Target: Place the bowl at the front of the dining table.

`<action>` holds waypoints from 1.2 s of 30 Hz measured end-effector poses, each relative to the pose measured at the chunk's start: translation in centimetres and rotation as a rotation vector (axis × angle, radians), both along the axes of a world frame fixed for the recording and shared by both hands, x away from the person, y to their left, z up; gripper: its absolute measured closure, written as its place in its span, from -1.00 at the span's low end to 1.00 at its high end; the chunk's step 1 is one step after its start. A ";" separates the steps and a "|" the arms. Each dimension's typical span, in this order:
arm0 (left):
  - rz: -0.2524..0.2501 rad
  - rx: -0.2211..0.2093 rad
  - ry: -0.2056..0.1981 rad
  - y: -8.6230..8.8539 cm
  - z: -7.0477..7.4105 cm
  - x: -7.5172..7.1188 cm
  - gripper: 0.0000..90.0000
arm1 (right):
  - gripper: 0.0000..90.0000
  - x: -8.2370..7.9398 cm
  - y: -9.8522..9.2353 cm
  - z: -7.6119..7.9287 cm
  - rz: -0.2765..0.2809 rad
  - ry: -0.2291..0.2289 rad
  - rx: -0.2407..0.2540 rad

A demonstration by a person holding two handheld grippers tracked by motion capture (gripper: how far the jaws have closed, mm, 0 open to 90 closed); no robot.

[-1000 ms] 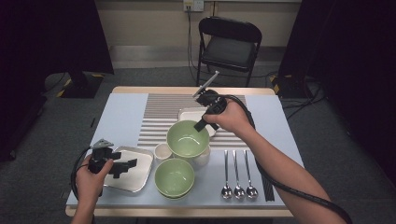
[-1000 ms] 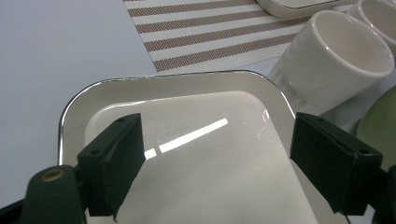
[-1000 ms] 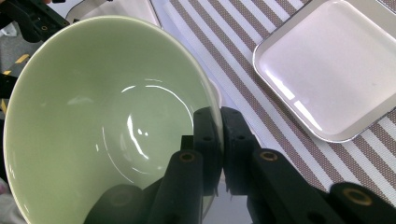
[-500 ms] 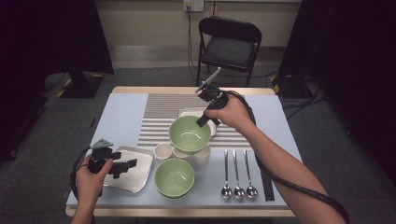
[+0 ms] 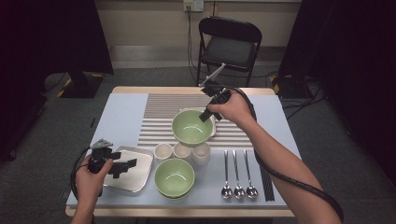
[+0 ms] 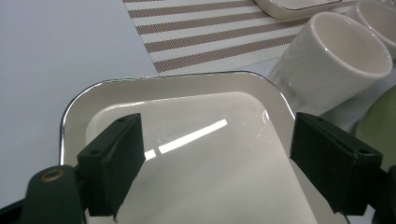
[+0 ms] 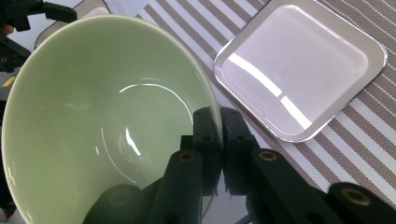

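Striped mat on bench: green bowl (image 5: 191,127) is clamped at its rim by right tool (image 5: 207,113), held just beside square plate (image 7: 301,65); left tool (image 6: 224,163) is held apart

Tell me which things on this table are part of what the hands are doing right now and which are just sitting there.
In use:
- right gripper, shut on the lifted green bowl
- left gripper, open over the near tray

Lying about:
- second green bowl
- three white cups
- three spoons
- far tray

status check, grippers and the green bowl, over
Right gripper shut on green bowl rim, bowl lifted. Left gripper open over tray. Cups close below.
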State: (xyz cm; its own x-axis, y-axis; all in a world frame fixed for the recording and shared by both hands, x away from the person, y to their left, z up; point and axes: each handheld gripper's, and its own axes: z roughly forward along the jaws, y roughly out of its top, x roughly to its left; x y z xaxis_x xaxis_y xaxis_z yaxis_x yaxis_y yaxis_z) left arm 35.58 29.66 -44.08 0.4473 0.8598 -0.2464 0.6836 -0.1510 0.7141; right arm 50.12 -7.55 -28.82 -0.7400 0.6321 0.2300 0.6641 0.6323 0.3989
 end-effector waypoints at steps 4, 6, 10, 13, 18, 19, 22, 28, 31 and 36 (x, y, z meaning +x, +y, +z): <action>0.001 0.003 0.004 0.1 -0.1 0.0 -0.61 | 0.91 0.5 -0.2 -0.1 -0.019 0.003 0.001; 0.000 0.005 0.005 0.1 -0.1 0.0 -0.61 | 0.91 0.8 -0.4 -0.1 -0.028 0.000 -0.003; 0.001 0.001 0.002 0.0 -0.1 0.0 -0.61 | 0.91 1.3 -0.5 -0.4 -0.046 -0.003 -0.006; 0.001 0.002 0.002 0.0 -0.1 0.0 -0.61 | 0.91 1.7 -0.5 -0.5 -0.055 -0.001 -0.008; -0.001 0.003 0.004 0.0 -0.1 0.0 -0.61 | 0.91 2.2 -0.5 -0.8 -0.065 0.004 -0.004; -0.001 0.003 0.004 0.0 -0.1 0.0 -0.61 | 0.91 2.2 -0.5 -0.8 -0.067 0.006 -0.001; -0.003 0.006 0.005 0.0 -0.1 0.0 -0.61 | 0.91 2.5 -0.6 -1.0 -0.076 0.007 0.003; -0.004 0.010 0.006 0.0 -0.1 0.0 -0.61 | 0.91 3.2 -0.7 -1.3 -0.095 0.004 -0.004; -0.001 0.005 0.003 0.0 -0.1 0.0 -0.61 | 0.91 3.4 -0.8 -1.4 -0.105 0.005 -0.001; 0.001 -0.001 0.003 0.0 -0.1 0.0 -0.61 | 0.91 3.9 -1.0 -1.5 -0.123 0.001 0.001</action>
State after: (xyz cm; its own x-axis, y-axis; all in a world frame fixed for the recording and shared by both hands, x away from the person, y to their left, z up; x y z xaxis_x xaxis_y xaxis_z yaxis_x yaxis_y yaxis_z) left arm 35.56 29.62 -44.20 0.4455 0.8602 -0.2482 0.6859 -0.1498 0.7121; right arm 54.00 -8.55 -30.35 -0.6569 0.7176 0.2316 0.7370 0.5460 0.3985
